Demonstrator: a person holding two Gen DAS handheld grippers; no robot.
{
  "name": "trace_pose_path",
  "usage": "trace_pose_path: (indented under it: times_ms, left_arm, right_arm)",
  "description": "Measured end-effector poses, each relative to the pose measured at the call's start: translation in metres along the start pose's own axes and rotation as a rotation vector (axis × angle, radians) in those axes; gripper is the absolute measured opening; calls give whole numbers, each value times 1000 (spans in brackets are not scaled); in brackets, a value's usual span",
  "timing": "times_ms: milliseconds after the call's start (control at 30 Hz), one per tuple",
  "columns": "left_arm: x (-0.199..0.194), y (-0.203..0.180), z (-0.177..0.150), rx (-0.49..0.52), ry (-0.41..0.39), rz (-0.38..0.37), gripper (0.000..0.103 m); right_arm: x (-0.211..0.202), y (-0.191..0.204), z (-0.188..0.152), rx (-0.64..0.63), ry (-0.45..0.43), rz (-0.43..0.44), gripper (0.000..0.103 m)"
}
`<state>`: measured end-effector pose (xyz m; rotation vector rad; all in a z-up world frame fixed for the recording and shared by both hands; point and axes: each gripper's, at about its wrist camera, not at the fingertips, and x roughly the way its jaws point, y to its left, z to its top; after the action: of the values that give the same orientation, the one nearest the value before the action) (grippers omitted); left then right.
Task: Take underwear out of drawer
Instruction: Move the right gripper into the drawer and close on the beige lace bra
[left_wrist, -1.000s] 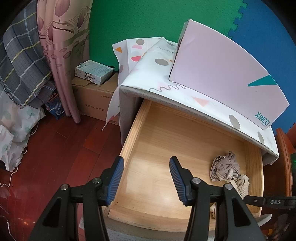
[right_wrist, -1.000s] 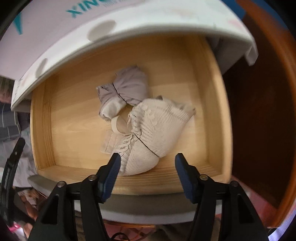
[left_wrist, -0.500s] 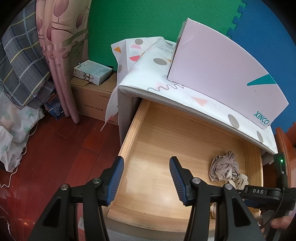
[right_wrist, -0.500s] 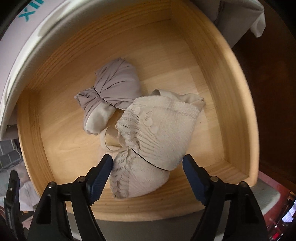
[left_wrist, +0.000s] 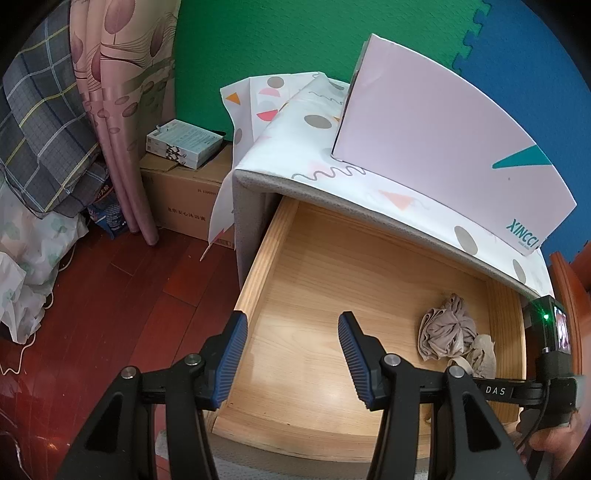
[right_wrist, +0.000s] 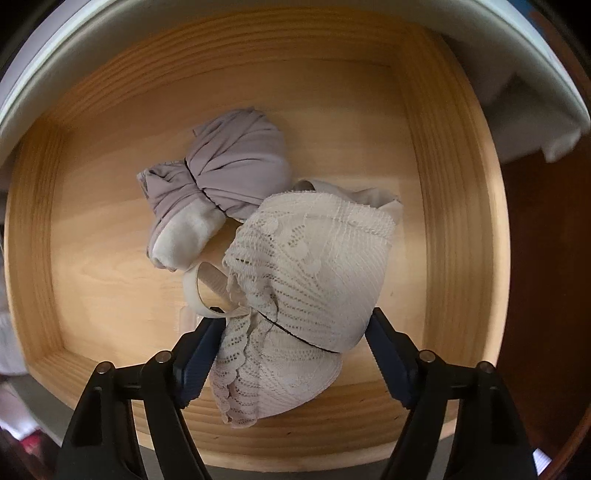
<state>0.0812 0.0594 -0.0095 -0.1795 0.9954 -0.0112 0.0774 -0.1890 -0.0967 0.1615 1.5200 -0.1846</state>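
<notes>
- Here, the left gripper (left_wrist: 291, 354) hangs parted and empty over the open drawer (left_wrist: 266, 251), with the underwear to its right.
- The right gripper (right_wrist: 293, 338) straddles the cream lace underwear (right_wrist: 306, 273), jaws closing (grey bundle (right_wrist: 225, 173) just beyond).

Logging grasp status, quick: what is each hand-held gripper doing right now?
Left hand-held gripper: open, holding nothing, over the drawer.
Right hand-held gripper: jaws closing around the lace underwear, not yet pressing on it.
</notes>
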Motion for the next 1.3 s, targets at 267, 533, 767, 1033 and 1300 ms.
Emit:
trace_pose_path:
  times_ms: [267, 533, 767, 1033, 1300]
  left_arm:
    - [0, -1, 0, 3, 0, 3, 52]
    - [-1, -5, -1, 19, -3, 19, 52]
    - [0, -11, -2, 46, -1, 41, 52]
    - [2, -15, -2, 60, 7, 57, 52]
    - [1, -18, -3, 71, 12, 64, 52]
  right_arm:
    - [6, 21, 0, -237, -33, -153, 72]
    - [13, -10, 6, -108, 31, -41, 70]
    - [17, -19, 9, -70, 58, 29, 65]
    - [1, -31, -16, -148, 31, -22, 61]
    - [-3, -6, -32, -297, 9, -66, 60]
